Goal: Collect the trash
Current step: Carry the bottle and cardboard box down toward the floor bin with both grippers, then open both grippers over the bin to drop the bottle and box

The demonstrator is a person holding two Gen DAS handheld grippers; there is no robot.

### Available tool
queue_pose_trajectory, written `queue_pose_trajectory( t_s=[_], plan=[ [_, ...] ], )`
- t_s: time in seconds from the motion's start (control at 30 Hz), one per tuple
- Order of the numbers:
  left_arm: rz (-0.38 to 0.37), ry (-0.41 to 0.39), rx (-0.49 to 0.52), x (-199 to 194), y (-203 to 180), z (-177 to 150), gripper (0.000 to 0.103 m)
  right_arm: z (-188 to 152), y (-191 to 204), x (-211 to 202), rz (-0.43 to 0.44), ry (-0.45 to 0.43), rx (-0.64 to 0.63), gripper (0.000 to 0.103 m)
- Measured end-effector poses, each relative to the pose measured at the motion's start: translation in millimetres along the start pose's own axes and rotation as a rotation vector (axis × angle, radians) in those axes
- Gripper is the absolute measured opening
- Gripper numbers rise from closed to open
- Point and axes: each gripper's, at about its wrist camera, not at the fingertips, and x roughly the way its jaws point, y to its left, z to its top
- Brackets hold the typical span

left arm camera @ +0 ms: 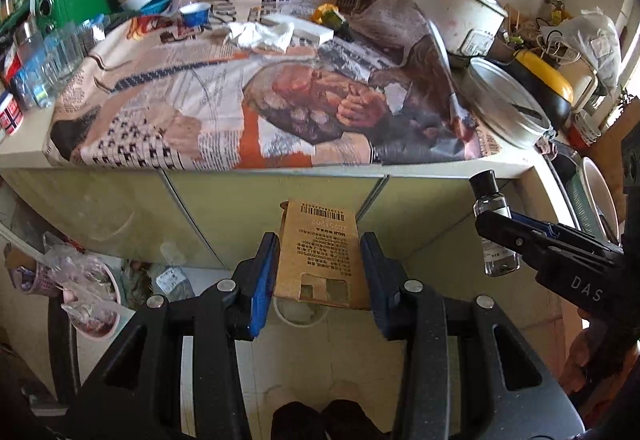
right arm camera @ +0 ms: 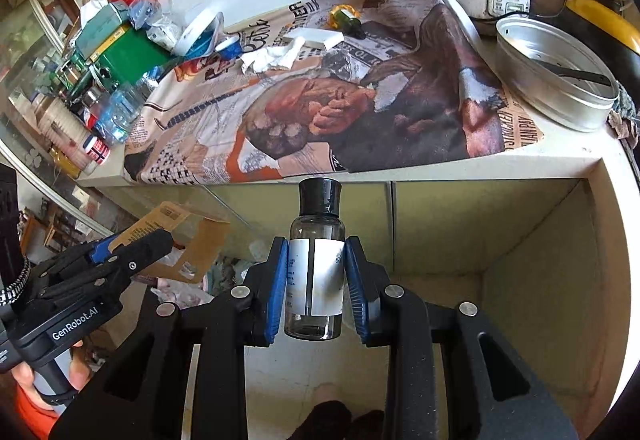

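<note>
My left gripper (left arm camera: 319,260) is shut on a brown cardboard box (left arm camera: 320,252) with a barcode, held in front of the counter's cabinet doors. My right gripper (right arm camera: 316,272) is shut on a small clear bottle (right arm camera: 316,272) with a black cap and silver label, also below the counter edge. The bottle and right gripper show in the left wrist view (left arm camera: 496,236); the box and left gripper show in the right wrist view (right arm camera: 184,240). On the counter lie a crumpled white tissue (left arm camera: 262,33), a flat white box (left arm camera: 300,27) and a green-yellow item (left arm camera: 332,15).
The counter carries a printed cloth (left arm camera: 260,99), a rice cooker (left arm camera: 456,11), a metal pot (left arm camera: 508,103), and boxes, glasses and bottles at the left (left arm camera: 60,19). A pink bin with plastic bags (left arm camera: 88,288) stands on the floor at left.
</note>
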Motion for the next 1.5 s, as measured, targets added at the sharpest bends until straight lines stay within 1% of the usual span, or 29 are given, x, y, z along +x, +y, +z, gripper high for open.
queue_pose_trajectory(
  t_s=[0.07,0.13,0.2,0.3,0.37,0.43,0.6,0.77,0.9,1.03,1.13,1.2,1.23,1.27,1.33,1.5],
  plan=[
    [-0.009,0.048,-0.021,31.3,-2.8,-9.3,0.041,-7.8,-12.2,15.5,-0.002,0.028,-0.004,0.026],
    [-0.007,0.074,-0.031,60.9,-5.8,-19.0,0.041,-17.9,-25.7,34.7,-0.005,0.055,-0.002,0.026],
    [-0.001,0.104,-0.034,91.1,-7.6,-30.7,0.041,-29.8,-37.5,56.8,-0.012,0.092,0.002,0.026],
    [-0.017,0.157,-0.063,135.0,-3.8,-50.3,0.041,-49.9,-54.2,95.1,-0.029,0.148,0.005,0.026],
    [-0.015,0.189,-0.078,164.0,1.2,-64.8,0.041,-64.2,-64.5,120.8,-0.025,0.187,0.015,0.026],
    [-0.003,0.215,-0.09,191.3,7.5,-80.0,0.041,-77.3,-72.6,145.4,-0.02,0.224,0.02,0.026],
    [-0.002,0.276,-0.155,254.7,33.2,-120.0,0.041,-108.4,-86.3,208.7,-0.024,0.289,0.012,0.026],
    [0.006,0.329,-0.195,315.2,59.2,-157.0,0.041,-131.7,-92.2,269.2,-0.014,0.328,0.013,0.026],
    [0.005,0.352,-0.196,355.1,70.5,-175.7,0.041,-142.9,-93.4,306.6,-0.007,0.345,0.013,0.026],
    [-0.012,0.362,-0.182,382.6,72.6,-183.9,0.041,-149.9,-93.4,332.9,0.01,0.37,0.004,0.027],
    [-0.026,0.365,-0.157,394.2,73.0,-184.8,0.041,-147.2,-98.9,336.4,0.014,0.358,-0.002,0.027],
    [-0.048,0.364,-0.144,397.2,73.7,-182.7,0.041,-145.4,-103.2,338.8,0.03,0.352,-0.01,0.027],
    [-0.052,0.367,-0.14,399.4,78.1,-182.1,0.045,-143.7,-102.3,338.4,0.032,0.348,-0.018,0.028],
    [-0.051,0.371,-0.136,401.1,79.4,-182.3,0.049,-141.5,-102.2,337.5,0.029,0.345,-0.022,0.032],
    [-0.037,0.369,-0.129,402.0,79.4,-181.2,0.05,-138.9,-100.8,337.8,0.025,0.342,-0.021,0.038],
    [-0.016,0.366,-0.124,386.6,79.8,-176.4,0.05,-130.7,-103.4,324.4,0.02,0.341,-0.019,0.038]
  ],
)
